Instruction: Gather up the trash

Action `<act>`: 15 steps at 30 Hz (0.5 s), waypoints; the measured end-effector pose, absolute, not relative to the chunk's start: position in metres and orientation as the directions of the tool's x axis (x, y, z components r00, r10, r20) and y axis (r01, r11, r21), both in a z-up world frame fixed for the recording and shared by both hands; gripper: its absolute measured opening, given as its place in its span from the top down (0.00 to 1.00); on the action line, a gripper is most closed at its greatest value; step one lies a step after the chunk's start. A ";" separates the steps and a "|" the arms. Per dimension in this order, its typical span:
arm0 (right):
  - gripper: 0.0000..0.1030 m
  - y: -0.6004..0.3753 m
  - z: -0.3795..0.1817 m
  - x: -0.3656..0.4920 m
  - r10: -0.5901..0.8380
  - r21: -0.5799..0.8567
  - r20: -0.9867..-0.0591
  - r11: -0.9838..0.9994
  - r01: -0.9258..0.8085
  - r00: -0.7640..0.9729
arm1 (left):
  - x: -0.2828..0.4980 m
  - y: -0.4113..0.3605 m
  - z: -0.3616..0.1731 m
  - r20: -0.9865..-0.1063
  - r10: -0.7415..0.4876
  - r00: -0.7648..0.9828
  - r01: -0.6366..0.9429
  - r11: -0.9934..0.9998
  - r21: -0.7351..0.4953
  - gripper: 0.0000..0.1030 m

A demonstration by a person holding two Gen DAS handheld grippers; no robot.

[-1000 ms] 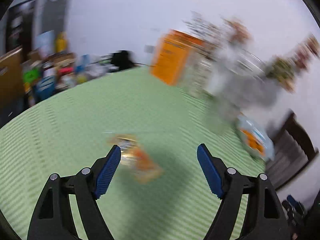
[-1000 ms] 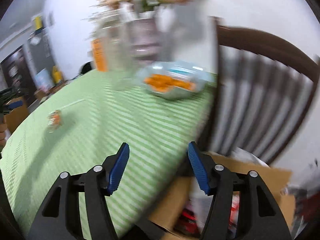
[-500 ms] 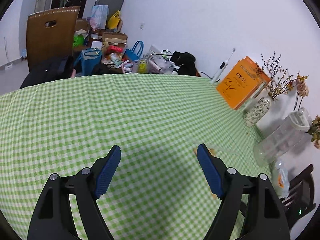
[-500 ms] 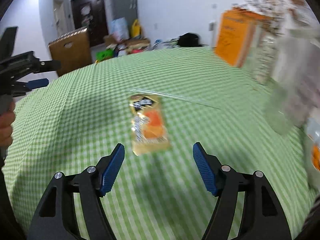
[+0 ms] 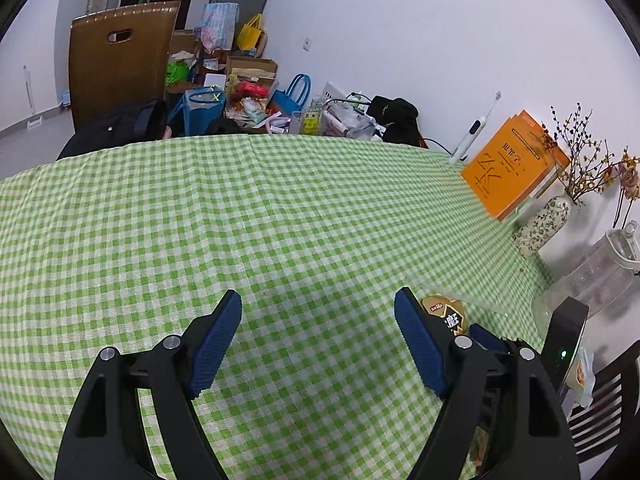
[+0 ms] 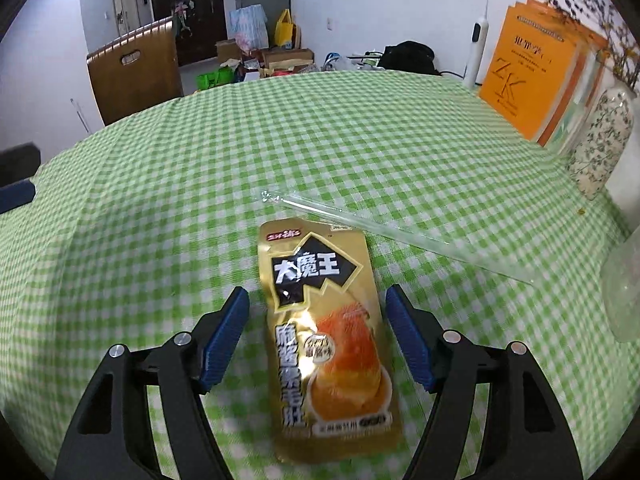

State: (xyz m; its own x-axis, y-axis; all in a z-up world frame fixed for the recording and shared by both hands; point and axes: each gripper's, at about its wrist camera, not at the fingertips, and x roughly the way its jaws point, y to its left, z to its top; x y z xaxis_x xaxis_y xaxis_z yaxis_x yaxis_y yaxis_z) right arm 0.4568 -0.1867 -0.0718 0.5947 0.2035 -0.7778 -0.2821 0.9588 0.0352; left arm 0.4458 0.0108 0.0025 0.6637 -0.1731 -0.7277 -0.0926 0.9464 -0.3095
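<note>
- Comparing with the views of half a second ago: the right hand-held gripper [image 6: 316,336] has closed in on the gold snack packet [image 6: 326,344], which then lay ahead of its fingers and now lies between them, filling the lower middle of the right wrist view.
- The picture has also sharpened from blur to a steady frame, so I judge the approach over and the grasp about to begin.
- The left hand-held gripper [image 5: 318,346] shows almost the same view as before; it appears to be waiting, not working.
- The packet lies flat on the green checked worktop [image 6: 160,200], long side running away from the camera, printed face up. Just beyond the packet's far end lies a clear plastic strip [image 6: 384,228], a second likely piece of trash, not touching the packet so far as I can tell.
- Right hand-held gripper: blue fingers [image 6: 226,334] spread wide, one either side of the packet's middle, apart from its edges. Whether the tips rest on the cloth cannot be told.
- Left hand-held gripper: fingers spread, nothing between them, held over bare cloth on the left of the packet, whose top end [image 5: 446,312] peeps out past its right finger.
- Nothing is yet collected; a flat foil packet may slip from a sideways pinch.
</note>
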 end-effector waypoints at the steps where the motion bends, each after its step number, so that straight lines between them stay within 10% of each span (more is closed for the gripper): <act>1: 0.34 -0.190 -0.072 0.457 0.216 0.051 -0.773 0.959 -0.280 0.597 | 0.447 0.009 0.001 -0.732 -0.165 0.661 -0.094 0.950 -0.299 0.26; 15: 0.68 -0.207 -0.064 0.430 0.310 0.154 -0.755 0.940 -0.304 0.577 | 0.454 -0.013 -0.010 -0.760 -0.113 0.640 -0.095 0.970 -0.225 0.26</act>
